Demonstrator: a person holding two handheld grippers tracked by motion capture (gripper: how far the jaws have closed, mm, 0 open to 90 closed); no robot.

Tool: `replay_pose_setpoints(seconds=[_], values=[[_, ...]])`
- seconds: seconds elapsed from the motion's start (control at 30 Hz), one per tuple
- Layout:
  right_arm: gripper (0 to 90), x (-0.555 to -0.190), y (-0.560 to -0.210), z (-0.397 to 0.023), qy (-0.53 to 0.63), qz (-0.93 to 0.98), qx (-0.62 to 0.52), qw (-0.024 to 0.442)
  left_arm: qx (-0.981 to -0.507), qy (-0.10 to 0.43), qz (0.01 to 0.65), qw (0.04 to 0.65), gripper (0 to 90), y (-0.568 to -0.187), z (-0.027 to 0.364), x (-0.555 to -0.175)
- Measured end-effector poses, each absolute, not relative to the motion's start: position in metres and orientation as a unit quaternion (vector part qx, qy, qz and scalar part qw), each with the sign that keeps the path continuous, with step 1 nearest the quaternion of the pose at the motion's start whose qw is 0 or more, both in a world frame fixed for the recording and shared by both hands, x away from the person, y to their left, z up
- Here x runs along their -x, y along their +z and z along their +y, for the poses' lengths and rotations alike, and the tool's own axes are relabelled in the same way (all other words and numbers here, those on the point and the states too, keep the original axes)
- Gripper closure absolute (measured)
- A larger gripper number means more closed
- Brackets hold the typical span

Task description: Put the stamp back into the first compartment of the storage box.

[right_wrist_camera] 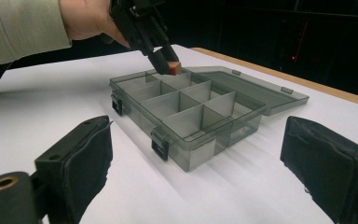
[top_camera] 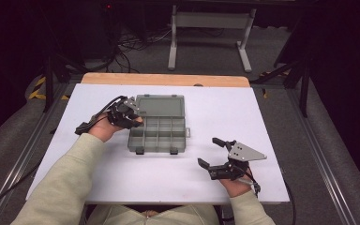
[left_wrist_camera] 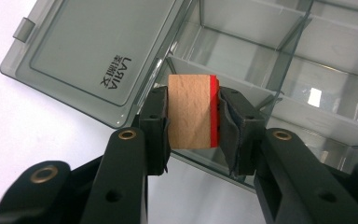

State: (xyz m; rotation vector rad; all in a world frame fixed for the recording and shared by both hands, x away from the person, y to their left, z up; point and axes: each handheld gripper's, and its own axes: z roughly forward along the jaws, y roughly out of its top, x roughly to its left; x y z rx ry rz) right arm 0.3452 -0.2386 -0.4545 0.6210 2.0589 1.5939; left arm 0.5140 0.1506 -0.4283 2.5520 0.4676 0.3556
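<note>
a: so, what are your left fingers doing?

b: your left gripper (left_wrist_camera: 192, 114) is clamped on a small tan wooden block with one red face (left_wrist_camera: 193, 112). the block sits squarely between the two pads, the red face against the pad at the right of the left gripper view, the bare wood against the other pad.

a: and where is that block over the box?

b: just past your fingertips lies the open smoky-grey clear plastic compartment box (top_camera: 157, 134). the block hangs above its back row, at the corner nearest the hinge. from the right gripper view it is held just over the far-left compartment (right_wrist_camera: 168, 80), not touching the dividers as far as you can tell.

a: the lid?

b: the flat grey lid (left_wrist_camera: 93, 51) lies folded back on the white table (top_camera: 225, 112), beyond and to the left of your left fingertips.

a: your right hand?

b: your right gripper (top_camera: 212, 152) rests on the table well apart from the box, jaws spread wide, nothing between its pads (right_wrist_camera: 88, 163). the box front with its black latches (right_wrist_camera: 161, 147) lies ahead of those fingers.
</note>
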Motion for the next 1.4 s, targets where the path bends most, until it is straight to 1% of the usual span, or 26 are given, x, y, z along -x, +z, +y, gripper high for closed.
replay_pose_setpoints(seconds=[0.77,1.4], values=[[9.5,-0.345,-0.455,-0.238,0.579,0.751,-0.223,0.226,-0.945,0.111,0.17,0.256,65.4,-0.439,0.149,-0.517],[9.5,-0.346,-0.455,-0.238,0.579,0.752,-0.222,0.225,-0.948,0.106,0.169,0.248,65.4,-0.443,0.145,-0.517]])
